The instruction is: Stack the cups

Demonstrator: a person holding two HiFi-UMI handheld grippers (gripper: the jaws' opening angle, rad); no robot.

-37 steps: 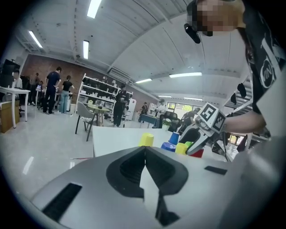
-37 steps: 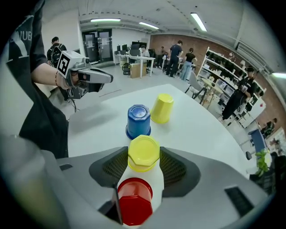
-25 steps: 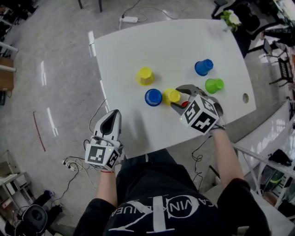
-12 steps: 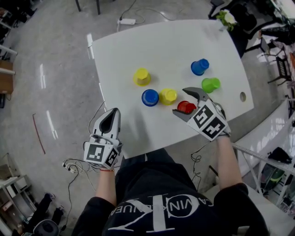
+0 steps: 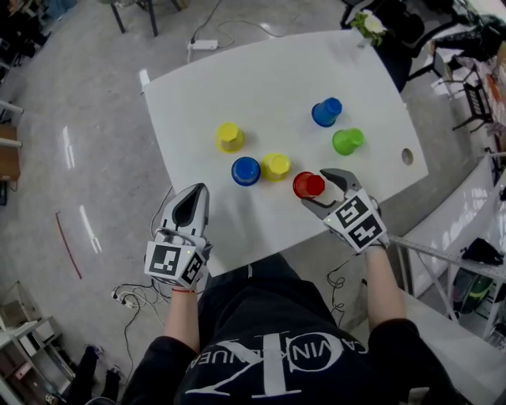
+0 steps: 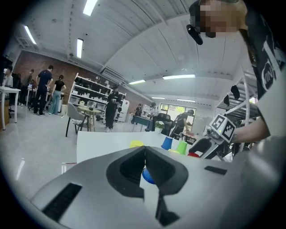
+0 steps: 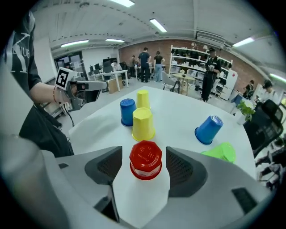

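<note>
Several upturned plastic cups stand on the white table (image 5: pixel 261 71): a yellow cup (image 5: pixel 229 136), a blue cup (image 5: pixel 245 170), a second yellow cup (image 5: pixel 275 166) and a red cup (image 5: pixel 308 185). A blue cup (image 5: pixel 326 111) and a green cup (image 5: pixel 346 141) lie on their sides. My right gripper (image 5: pixel 322 192) is open around the red cup (image 7: pixel 145 159), with a gap on each side. Its jaws have just been closing a little. My left gripper (image 5: pixel 194 196) is shut and empty over the table's near edge, well left of the cups.
The table's near edge runs under both grippers. A round hole (image 5: pixel 407 157) sits in the table's right side and a plant (image 5: pixel 365 24) at its far corner. Chairs, cables and a power strip (image 5: pixel 199 45) lie on the floor around it.
My right gripper has drawn back to the right from the yellow cup, and the red cup now shows whole between its wider jaws. My left gripper has barely shifted.
</note>
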